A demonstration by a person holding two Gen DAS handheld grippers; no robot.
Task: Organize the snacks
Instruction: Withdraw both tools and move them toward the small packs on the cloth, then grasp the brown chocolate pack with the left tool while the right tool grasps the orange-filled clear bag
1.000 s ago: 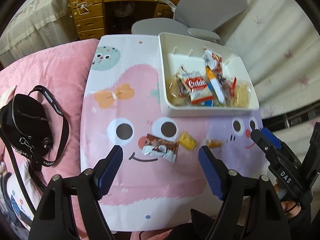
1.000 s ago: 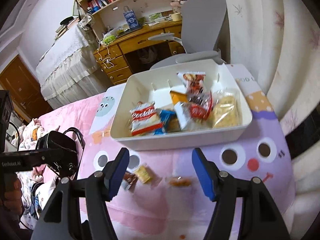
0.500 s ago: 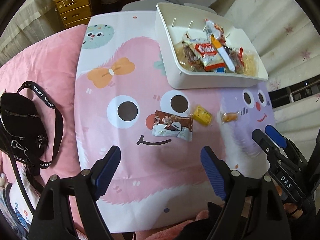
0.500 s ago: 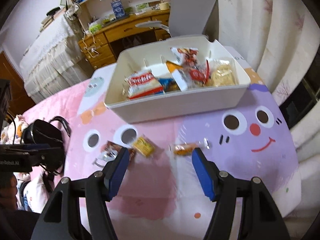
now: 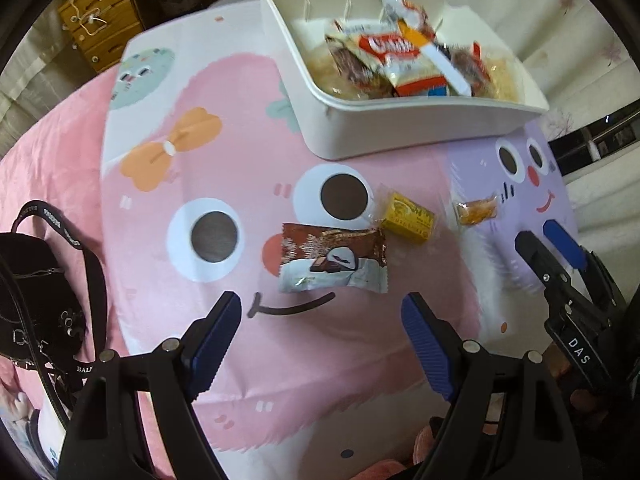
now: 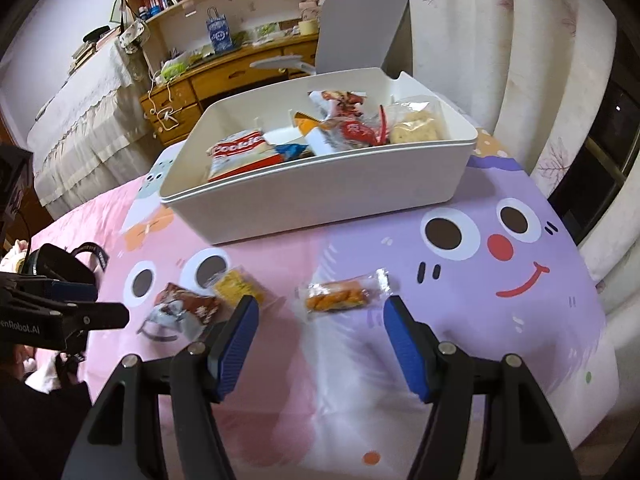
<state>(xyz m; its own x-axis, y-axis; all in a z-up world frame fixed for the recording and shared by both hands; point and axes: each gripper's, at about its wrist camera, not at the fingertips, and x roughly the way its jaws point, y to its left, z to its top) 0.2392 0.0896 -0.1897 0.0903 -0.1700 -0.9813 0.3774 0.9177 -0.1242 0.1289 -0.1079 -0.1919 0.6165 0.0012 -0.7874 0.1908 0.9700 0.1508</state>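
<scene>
White plastic bin sits at twelve o'clock on the cartoon-face cloth, full of snack packets. Three snacks lie loose before it: a brown chocolate-cake wrapper, a yellow wrapped cube at its two o'clock, and an orange twist snack. Left gripper and right gripper both gape, released and empty, each at six o'clock of its snack.
</scene>
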